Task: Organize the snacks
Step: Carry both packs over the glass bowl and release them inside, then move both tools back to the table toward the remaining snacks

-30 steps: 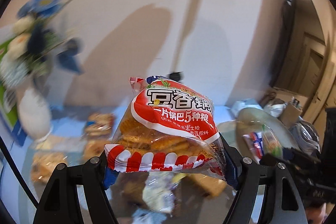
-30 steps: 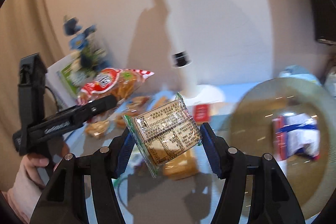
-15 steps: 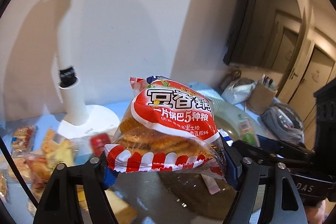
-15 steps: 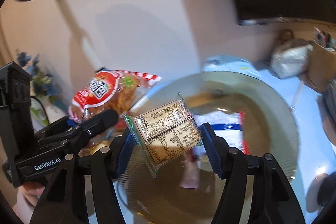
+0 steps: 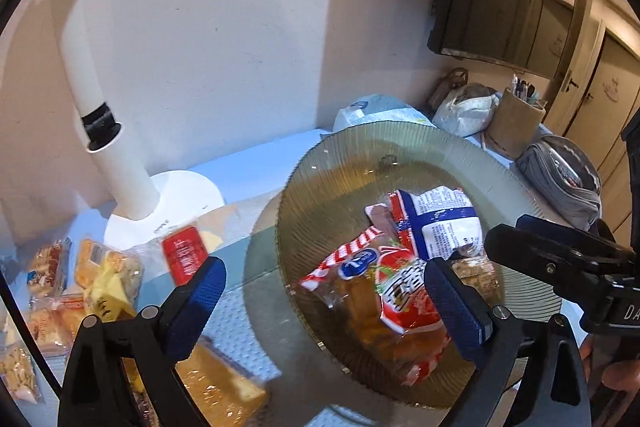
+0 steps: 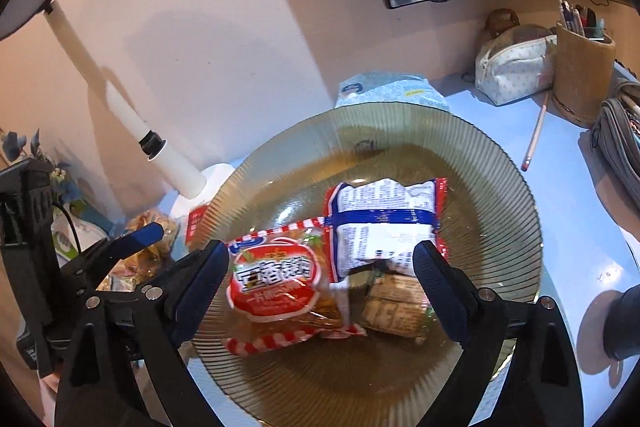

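Note:
A ribbed glass plate (image 5: 400,147) (image 6: 500,187) holds three packets. The red rice-cracker packet (image 5: 404,303) (image 6: 276,287) lies at its near left. A white-and-blue packet (image 5: 440,223) (image 6: 384,223) lies beyond it. The small brown packet with a printed label (image 6: 394,301) lies at the near right. My left gripper (image 5: 324,301) is open and empty above the plate's left edge. My right gripper (image 6: 320,291) is open and empty above the packets. Each gripper shows in the other's view.
Several loose snack packets (image 5: 100,279) lie left of the plate on the blue table. A white lamp base (image 5: 164,199) stands behind them. A tissue pack (image 6: 392,91), a pouch (image 6: 516,67), a pen cup (image 6: 584,71), a grey case (image 5: 564,175) and a pencil (image 6: 534,135) lie beyond.
Both grippers opened over the plate. The red cracker packet and the small brown packet dropped out of them and now lie in the plate.

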`<state>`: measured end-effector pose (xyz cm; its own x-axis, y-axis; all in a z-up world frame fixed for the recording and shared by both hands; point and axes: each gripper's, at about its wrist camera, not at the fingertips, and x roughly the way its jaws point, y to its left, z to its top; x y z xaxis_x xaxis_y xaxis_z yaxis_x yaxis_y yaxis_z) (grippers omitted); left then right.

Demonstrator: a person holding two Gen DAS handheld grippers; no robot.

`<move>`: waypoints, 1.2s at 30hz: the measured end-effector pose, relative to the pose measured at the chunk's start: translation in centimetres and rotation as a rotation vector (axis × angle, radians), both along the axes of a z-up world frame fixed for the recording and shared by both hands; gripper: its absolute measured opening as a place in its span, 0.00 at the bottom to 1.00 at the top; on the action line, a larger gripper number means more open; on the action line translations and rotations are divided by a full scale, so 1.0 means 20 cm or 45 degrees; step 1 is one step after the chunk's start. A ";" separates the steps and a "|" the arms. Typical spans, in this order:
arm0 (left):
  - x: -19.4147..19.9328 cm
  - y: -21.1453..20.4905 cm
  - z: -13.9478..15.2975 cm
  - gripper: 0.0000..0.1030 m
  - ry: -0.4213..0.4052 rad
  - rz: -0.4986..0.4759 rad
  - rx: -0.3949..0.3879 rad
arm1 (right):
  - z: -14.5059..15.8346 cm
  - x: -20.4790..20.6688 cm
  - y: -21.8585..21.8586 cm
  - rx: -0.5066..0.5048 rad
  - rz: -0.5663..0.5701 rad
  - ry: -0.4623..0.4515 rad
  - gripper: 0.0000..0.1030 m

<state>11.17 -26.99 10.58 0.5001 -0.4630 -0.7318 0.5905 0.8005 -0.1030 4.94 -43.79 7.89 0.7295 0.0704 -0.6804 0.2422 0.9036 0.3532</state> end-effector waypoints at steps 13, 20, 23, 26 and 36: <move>0.08 0.40 0.00 0.95 0.025 0.174 0.019 | 0.08 0.08 0.34 -0.048 0.095 -0.018 0.92; 0.12 0.77 0.04 0.95 -0.010 0.304 0.041 | 0.10 0.16 0.69 -0.091 0.231 -0.025 0.95; 0.13 0.96 0.04 0.95 -0.037 0.379 0.073 | 0.10 0.19 0.87 -0.109 0.299 -0.022 0.97; 0.13 1.18 0.03 0.95 -0.055 0.458 0.103 | 0.07 0.22 1.03 -0.105 0.359 -0.007 0.97; 0.17 1.78 -0.11 0.96 0.009 0.663 0.093 | -0.15 0.27 1.61 -0.157 0.572 0.117 0.97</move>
<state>14.52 8.66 8.33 0.6456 -0.1022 -0.7568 0.1120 0.9930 -0.0385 10.27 -11.62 4.97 0.5814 0.2799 -0.7640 -0.1573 0.9599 0.2321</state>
